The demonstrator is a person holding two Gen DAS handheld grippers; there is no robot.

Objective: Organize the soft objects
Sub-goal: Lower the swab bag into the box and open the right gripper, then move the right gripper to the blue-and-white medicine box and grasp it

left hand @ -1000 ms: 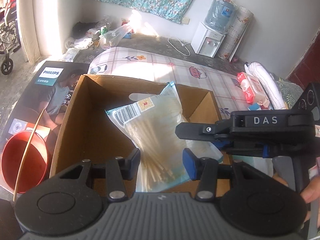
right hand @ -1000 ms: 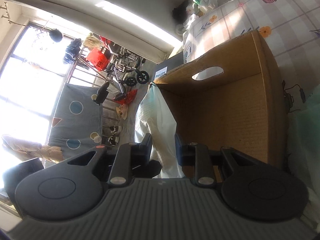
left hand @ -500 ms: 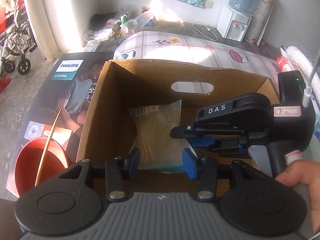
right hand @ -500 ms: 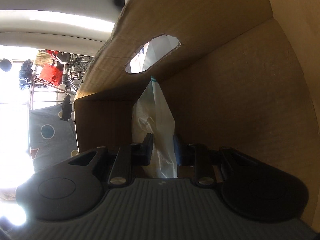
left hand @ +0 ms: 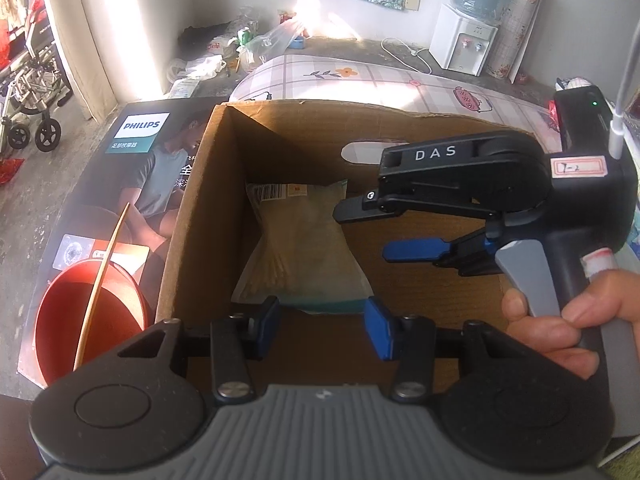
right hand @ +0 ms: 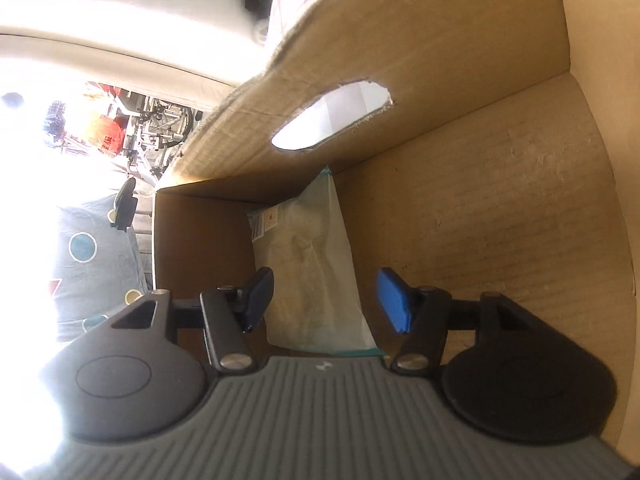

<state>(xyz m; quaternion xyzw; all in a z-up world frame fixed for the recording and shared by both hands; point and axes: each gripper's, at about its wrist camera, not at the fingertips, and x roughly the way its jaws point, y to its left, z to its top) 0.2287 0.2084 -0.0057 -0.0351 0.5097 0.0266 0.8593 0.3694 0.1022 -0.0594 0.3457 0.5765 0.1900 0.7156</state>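
Note:
A clear plastic bag of pale soft contents (left hand: 302, 246) with a barcode label lies flat on the floor of an open cardboard box (left hand: 200, 216), against its left wall. It also shows in the right wrist view (right hand: 312, 276). My left gripper (left hand: 322, 326) is open and empty above the box's near edge. My right gripper (right hand: 326, 298) is open inside the box just over the bag, rolled on its side, and is seen from the left wrist view (left hand: 384, 228).
A red bucket (left hand: 86, 320) with a thin stick stands left of the box on a Philips carton (left hand: 132, 168). A patterned mattress (left hand: 360, 80) lies behind the box. A water dispenser (left hand: 468, 40) stands at the far wall.
My right gripper lowered the bag into the box and opened, letting it go. The bag now lies flat on the box floor. My left gripper rose and pulled back slightly.

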